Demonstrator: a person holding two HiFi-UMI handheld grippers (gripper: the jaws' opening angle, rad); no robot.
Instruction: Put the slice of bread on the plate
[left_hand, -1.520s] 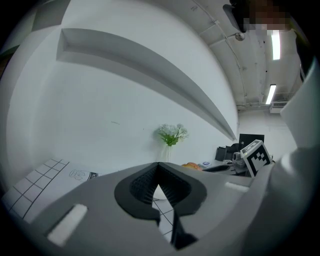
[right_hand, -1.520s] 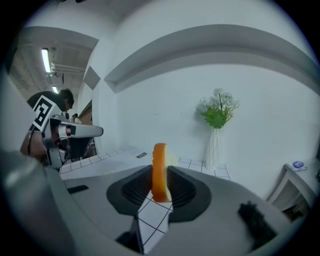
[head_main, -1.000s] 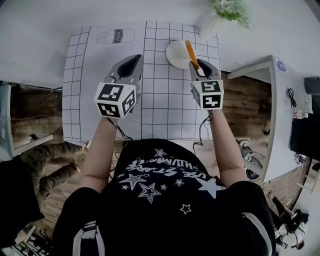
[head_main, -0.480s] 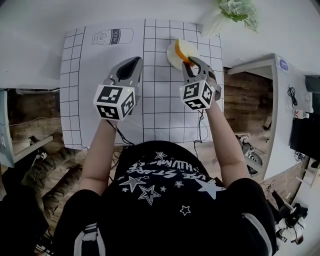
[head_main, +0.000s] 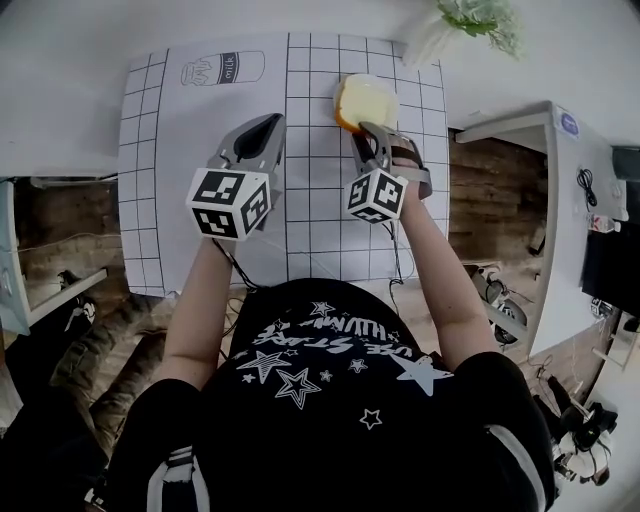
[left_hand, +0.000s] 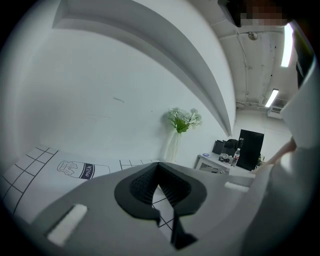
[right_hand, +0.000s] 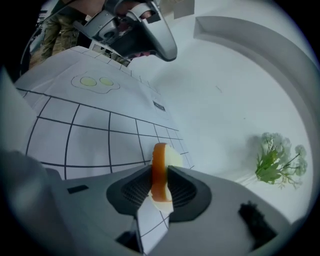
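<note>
**Status:** placement appears nearly complete, with release under way.

**Location:** The slice of bread (head_main: 365, 98) lies roughly flat at the far right of the gridded mat (head_main: 200, 140). It is presumably on the plate, which is hidden beneath it and cannot be confirmed.

**Right gripper** (right_hand: 160, 169): the slice's near edge sits between its pads, and the jaws are opening.

**Left gripper** (left_hand: 159, 164): closed and empty, well apart from the slice.

**Remaining:** 1 step, to let go fully and draw clear.

**Slice condition:** pale crumb, orange-brown crust, intact.

Bare mat (head_main: 170, 150) at left; flower vase (head_main: 432, 38) blocks far right
</note>
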